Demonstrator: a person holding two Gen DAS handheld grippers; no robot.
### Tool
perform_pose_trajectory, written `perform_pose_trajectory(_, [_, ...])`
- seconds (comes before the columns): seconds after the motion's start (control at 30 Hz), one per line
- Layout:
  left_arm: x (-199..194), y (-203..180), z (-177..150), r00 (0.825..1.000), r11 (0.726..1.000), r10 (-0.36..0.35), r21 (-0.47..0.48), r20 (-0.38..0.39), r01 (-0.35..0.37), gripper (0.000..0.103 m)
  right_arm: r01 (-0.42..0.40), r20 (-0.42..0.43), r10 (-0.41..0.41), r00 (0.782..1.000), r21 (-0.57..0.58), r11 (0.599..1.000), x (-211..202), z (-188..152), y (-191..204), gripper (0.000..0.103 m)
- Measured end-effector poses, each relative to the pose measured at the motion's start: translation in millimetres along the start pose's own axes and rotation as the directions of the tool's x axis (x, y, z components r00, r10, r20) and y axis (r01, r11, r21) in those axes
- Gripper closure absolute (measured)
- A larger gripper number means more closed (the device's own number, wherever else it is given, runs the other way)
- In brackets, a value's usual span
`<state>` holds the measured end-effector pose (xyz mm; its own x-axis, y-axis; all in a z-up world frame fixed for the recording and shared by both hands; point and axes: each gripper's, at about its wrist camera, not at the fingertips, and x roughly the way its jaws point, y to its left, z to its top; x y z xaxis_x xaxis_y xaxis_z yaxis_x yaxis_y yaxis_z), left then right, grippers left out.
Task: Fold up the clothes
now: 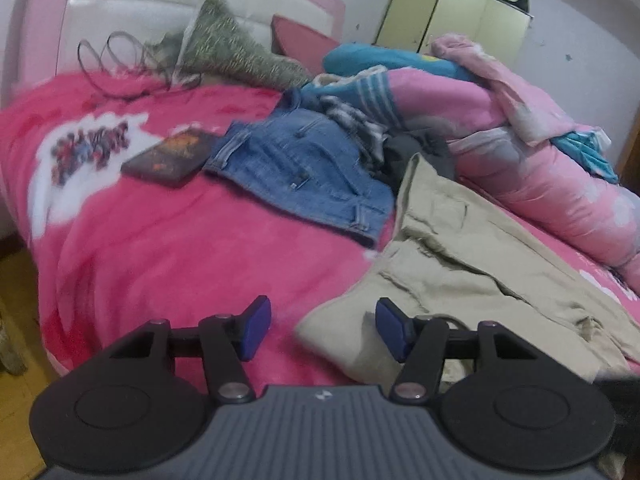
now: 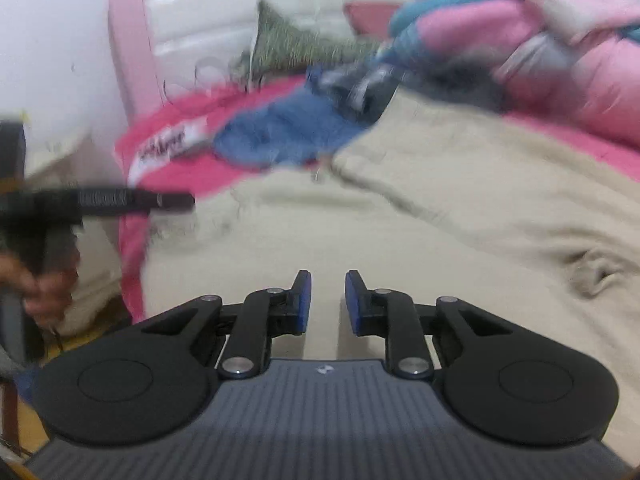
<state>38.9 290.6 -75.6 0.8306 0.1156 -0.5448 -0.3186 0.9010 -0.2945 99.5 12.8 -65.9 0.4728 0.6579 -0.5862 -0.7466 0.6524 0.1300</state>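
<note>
The beige cotton trousers (image 1: 460,248) lie spread and rumpled across the near right of the bed's bright pink fleece blanket (image 1: 192,248), their near corner just ahead of the left tongs (image 1: 322,330). Those tongs stand about half open with nothing between the blue pads; the right-hand pad hangs over the trouser edge, the left-hand one over bare blanket. The right tongs (image 2: 328,300) hover over the middle of the same trousers (image 2: 440,208), their pads set narrow but with a clear gap and no cloth in it.

The main risk, as I judge it, is a poor first pinch. If the left tongs close where they are, they may take up blanket along with the hem, or catch only one layer, so the fold drags the bedding or comes out skewed. The right tongs are too narrow to take a thick seam without opening first.

A folded blue denim garment (image 1: 304,168) touches the trousers' far edge, with a dark heap of clothes (image 1: 416,148) behind; a wide sweep could drag these along. The right view is blurred, so the overlap there is probably, not certainly, real. A dark book (image 1: 172,156) lies beyond, well clear.
</note>
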Motion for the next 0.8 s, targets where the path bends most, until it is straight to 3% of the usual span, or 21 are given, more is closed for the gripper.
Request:
perform_pose_trajectory(0.03, [0.6, 1.6, -0.1, 1.000, 1.000, 0.002, 0.003, 0.003, -0.002, 0.043, -0.030, -0.006, 0.030, 1.000, -0.037, 0.999, 2.8, -8.1, 16.6, 0.087])
perform_pose_trajectory(0.1, [0.1, 4.3, 0.2, 1.000, 1.000, -0.001, 0.006, 0.011, 0.001, 0.043, -0.085, 0.013, 0.087, 0.996, -0.115, 0.990, -5.8, -18.1, 46.5, 0.101])
perform_pose_trajectory(0.13, [-0.5, 5.4, 0.6, 1.000, 1.000, -0.002, 0.009, 0.017, 0.002, 0.043, -0.129, 0.022, 0.132, 0.991, -0.118, 0.985, -12.7, -19.3, 50.3, 0.101])
perform_pose_trajectory(0.23, [-7.9, 4.7, 4.6, 0.998, 1.000, 0.002, 0.018, 0.062, -0.004, 0.043, -0.288, 0.078, 0.287, 0.955, -0.010, 0.958, -38.5, -12.3, 26.7, 0.101])
perform_pose_trajectory(0.3, [-17.5, -1.2, 7.9, 0.993, 0.999, -0.010, 0.037, 0.116, 0.006, 0.043, -0.168, 0.132, 0.166, 0.977, 0.006, 0.986, -57.4, -8.9, 2.2, 0.100])
perform_pose_trajectory(0.37, [-26.0, -11.3, 9.2, 0.986, 0.997, -0.046, 0.069, 0.159, 0.036, 0.041, 0.020, 0.138, -0.030, 0.990, 0.073, 0.997, -72.5, -10.3, -34.7, 0.099])
perform_pose_trajectory(0.4, [-28.9, -19.6, 8.9, 0.982, 0.993, -0.083, 0.097, 0.170, 0.067, 0.040, 0.129, 0.125, -0.143, 0.982, 0.112, 0.985, -76.6, -12.7, -55.0, 0.099])
perform_pose_trajectory(0.47, [-29.7, -35.3, 5.3, 0.977, 0.982, -0.143, 0.146, 0.158, 0.120, 0.040, 0.351, 0.068, -0.367, 0.928, 0.174, 0.920, -79.4, -22.2, -94.9, 0.099])
perform_pose_trajectory(0.5, [-27.8, -44.5, 1.1, 0.976, 0.975, -0.168, 0.168, 0.139, 0.143, 0.040, 0.435, 0.013, -0.447, 0.895, 0.202, 0.878, -81.9, -33.7, -110.3, 0.099])
perform_pose_trajectory(0.53, [-25.5, -51.7, -3.2, 0.975, 0.970, -0.185, 0.184, 0.120, 0.161, 0.040, 0.461, -0.040, -0.467, 0.884, 0.244, 0.853, -85.8, -47.4, -120.9, 0.099])
perform_pose_trajectory(0.6, [-21.7, -64.6, -11.9, 0.975, 0.960, -0.205, 0.214, 0.088, 0.182, 0.040, 0.442, -0.085, -0.439, 0.894, 0.319, 0.838, -96.3, -73.6, -126.2, 0.100])
perform_pose_trajectory(0.67, [-19.4, -75.1, -19.3, 0.973, 0.950, -0.219, 0.241, 0.069, 0.197, 0.040, 0.380, -0.066, -0.377, 0.924, 0.266, 0.886, -113.4, -92.1, -94.2, 0.100])
perform_pose_trajectory(0.73, [-18.9, -81.6, -22.8, 0.970, 0.941, -0.237, 0.264, 0.061, 0.213, 0.040, 0.271, -0.073, -0.261, 0.963, 0.229, 0.935, -135.3, -102.9, -75.7, 0.099])
perform_pose_trajectory(0.8, [-19.5, -90.7, -23.7, 0.965, 0.928, -0.258, 0.291, 0.051, 0.233, 0.040, 0.147, -0.086, -0.132, 0.987, 0.204, 0.968, -156.8, -111.7, -62.0, 0.097])
